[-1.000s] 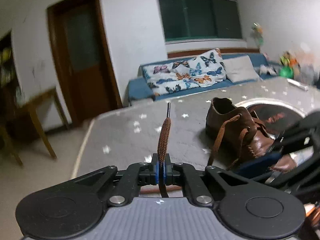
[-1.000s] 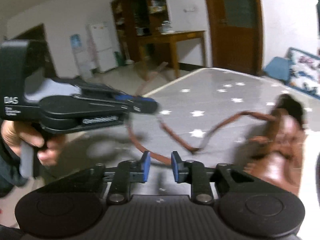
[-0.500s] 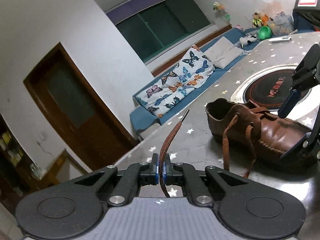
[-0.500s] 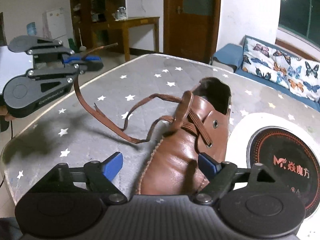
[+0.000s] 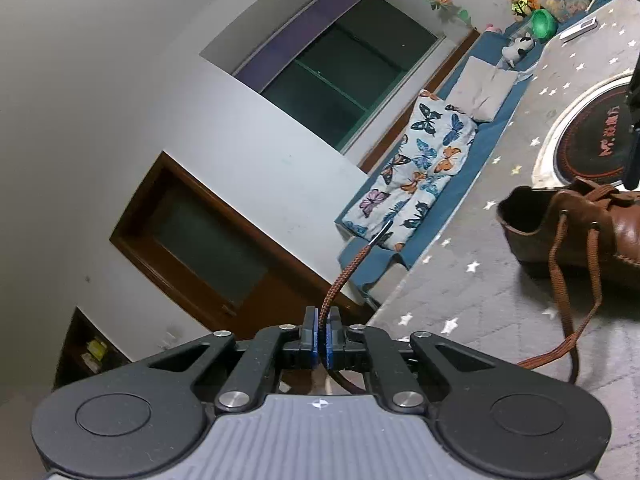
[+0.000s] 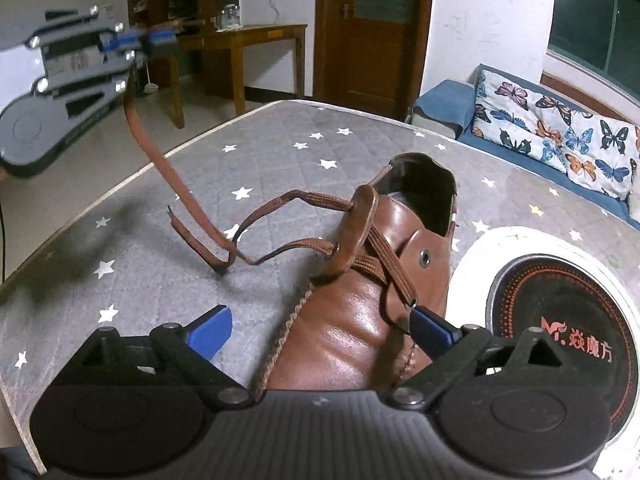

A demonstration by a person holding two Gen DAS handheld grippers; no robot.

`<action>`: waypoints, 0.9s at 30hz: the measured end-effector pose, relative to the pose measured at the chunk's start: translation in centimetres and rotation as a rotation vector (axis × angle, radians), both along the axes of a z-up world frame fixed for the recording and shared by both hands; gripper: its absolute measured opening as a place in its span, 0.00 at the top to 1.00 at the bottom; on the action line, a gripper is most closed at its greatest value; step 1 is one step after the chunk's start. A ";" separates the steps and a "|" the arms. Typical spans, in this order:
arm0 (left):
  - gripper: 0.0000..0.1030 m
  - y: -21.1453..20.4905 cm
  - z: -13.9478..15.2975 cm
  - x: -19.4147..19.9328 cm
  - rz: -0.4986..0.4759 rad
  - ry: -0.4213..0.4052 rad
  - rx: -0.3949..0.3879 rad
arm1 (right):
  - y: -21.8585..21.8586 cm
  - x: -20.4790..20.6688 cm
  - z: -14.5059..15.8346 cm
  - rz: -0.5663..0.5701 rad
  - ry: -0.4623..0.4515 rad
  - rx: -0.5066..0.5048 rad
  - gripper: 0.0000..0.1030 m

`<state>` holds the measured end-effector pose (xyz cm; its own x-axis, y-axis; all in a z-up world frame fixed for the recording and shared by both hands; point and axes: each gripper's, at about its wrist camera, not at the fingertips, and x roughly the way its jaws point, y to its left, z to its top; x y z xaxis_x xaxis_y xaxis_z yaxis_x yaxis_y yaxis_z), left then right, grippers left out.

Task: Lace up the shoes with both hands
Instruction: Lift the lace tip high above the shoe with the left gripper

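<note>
Brown leather shoe (image 6: 360,312): lies on the grey star-patterned bench (image 6: 200,184), heel opening away from the right wrist camera, toe tucked under the right gripper; a round black-and-white disc (image 6: 560,320) sits just beside it.
Lace (image 6: 188,200): brown and flat, crossed over the tongue through the lower eyelets; one end rises off the bench to the left gripper, and the other strand loops loosely on the bench beside the shoe.
Left gripper (image 5: 322,336): fingers pressed together, pinching the lace a little below its tip, so the stiff end (image 5: 382,232) pokes out ahead of them; it is held up in the air, well apart from the shoe.
Right gripper (image 6: 320,328): fingers spread wide, one on each side of the shoe's forepart, holding nothing; whether the right-hand finger touches the leather or the crossed lace I cannot tell.
Empty eyelet (image 6: 425,257): a metal ring on the shoe's right flap, with no lace through it.
Step in hand: probably steadying the shoe while the left side readies the lace tip for threading.
Next move: likely bringing the tip down to an open eyelet, lining it up end-on, then taking it over with the right fingers on the far side; the slack strand could snag.
</note>
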<state>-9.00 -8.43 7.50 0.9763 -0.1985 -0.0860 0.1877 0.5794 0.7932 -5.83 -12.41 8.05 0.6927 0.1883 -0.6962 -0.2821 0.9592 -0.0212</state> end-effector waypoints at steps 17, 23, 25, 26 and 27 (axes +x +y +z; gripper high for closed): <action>0.96 -0.8 0.9 1.7 0.012 -0.139 0.067 | -0.4 0.5 -1.2 -0.023 0.044 -0.050 0.04; 0.96 -0.9 1.5 1.7 0.009 -0.162 0.086 | -1.8 0.5 -1.7 -0.031 0.072 -0.011 0.07; 0.96 -0.9 1.7 1.7 0.009 -0.171 0.091 | -1.9 0.4 -1.7 -0.029 0.070 -0.022 0.08; 0.96 -0.9 1.7 1.6 0.010 -0.176 0.093 | -2.0 0.3 -1.7 -0.030 0.071 -0.026 0.09; 0.96 -0.9 1.8 1.6 0.010 -0.180 0.095 | -2.4 0.2 -1.7 -0.037 0.074 -0.026 0.08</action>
